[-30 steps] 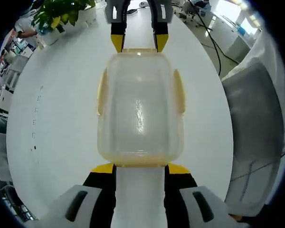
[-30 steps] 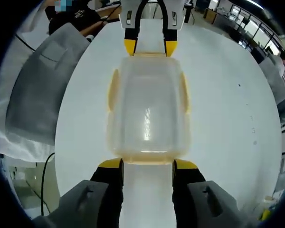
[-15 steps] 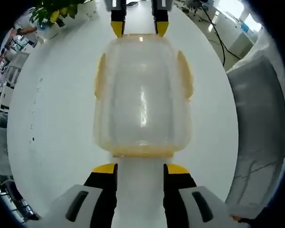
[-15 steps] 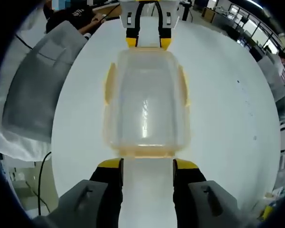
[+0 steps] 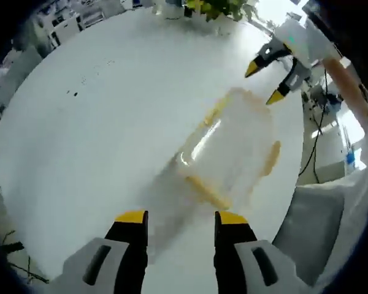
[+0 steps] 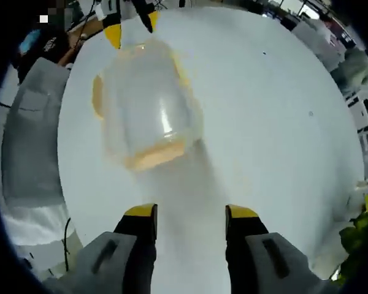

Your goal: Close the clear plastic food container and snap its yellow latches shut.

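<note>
The clear plastic food container (image 5: pixel 230 147) lies on the round white table (image 5: pixel 80 122), lid on, motion-blurred. A yellow latch (image 5: pixel 203 187) shows at its near end and another (image 5: pixel 271 156) on its side. My left gripper (image 5: pixel 181 218) stands open a short way back from it, nothing between its jaws. My right gripper (image 5: pixel 264 84) hovers just beyond the far end. In the right gripper view the container (image 6: pixel 147 110) sits upper left with a yellow latch (image 6: pixel 153 156) at its near end. The right gripper (image 6: pixel 191 212) is open and clear of it. The left gripper (image 6: pixel 130 29) is at the top.
A grey-white folded cloth (image 5: pixel 306 226) lies at the table's edge, also seen as the cloth (image 6: pixel 30 141) on the left. A green plant (image 5: pixel 214 7) stands at the far rim. A person's arm (image 5: pixel 343 73) holds the right gripper. Bare table (image 6: pixel 276 122) spreads to the right.
Both grippers had their tips against the container's two ends; now both have pulled back and swung aside. The container sits skewed and blurred in both views.
</note>
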A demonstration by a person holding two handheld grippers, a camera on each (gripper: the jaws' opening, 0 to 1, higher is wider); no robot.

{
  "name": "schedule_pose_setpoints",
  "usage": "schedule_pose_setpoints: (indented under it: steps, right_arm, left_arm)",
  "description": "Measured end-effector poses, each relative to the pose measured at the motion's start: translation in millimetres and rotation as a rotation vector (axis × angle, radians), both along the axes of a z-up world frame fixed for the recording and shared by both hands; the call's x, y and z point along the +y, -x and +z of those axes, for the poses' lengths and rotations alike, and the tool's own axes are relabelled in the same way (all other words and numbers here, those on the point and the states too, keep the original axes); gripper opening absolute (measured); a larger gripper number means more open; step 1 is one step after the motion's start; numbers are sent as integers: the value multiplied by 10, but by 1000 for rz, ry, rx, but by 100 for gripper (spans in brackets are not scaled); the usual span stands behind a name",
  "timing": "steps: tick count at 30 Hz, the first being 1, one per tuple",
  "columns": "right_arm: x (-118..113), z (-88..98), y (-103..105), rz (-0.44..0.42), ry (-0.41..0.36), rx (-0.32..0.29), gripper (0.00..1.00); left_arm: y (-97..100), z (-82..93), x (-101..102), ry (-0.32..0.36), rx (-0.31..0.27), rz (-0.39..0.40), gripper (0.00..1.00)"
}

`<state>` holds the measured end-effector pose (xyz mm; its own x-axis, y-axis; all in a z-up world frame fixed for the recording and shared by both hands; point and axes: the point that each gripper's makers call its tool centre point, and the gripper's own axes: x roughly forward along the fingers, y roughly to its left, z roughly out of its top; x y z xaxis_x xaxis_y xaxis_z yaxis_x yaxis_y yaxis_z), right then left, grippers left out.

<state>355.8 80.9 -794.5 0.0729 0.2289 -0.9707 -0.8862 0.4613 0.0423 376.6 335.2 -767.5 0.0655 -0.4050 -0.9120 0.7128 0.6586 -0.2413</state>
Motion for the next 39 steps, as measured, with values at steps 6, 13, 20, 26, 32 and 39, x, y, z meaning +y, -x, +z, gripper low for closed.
schedule_pose_setpoints:
  steps: [6,13,20,26,32,39]
  right_arm:
    - [138,243,3,-350,-209,145,38]
    - [427,417,34,-588,-418,276,31]
    - [654,309,144,-575,-422,301,30]
    - [715,264,170,-560,-401,316,31]
    - [666,237,155,-561,-382,318,31]
    - [680,162,144,-579,-381,360,26]
  left_arm:
    - [132,122,-246,240,304,477,34]
    - [208,-37,-242,181,322,513,30]
    - [212,-106,-314,144,326,498,36]
    - [239,-115,-361,142,345,487,36]
    - [240,-143,-337,128,347,486,36]
    - [240,-172,-367,126,357,492,36]
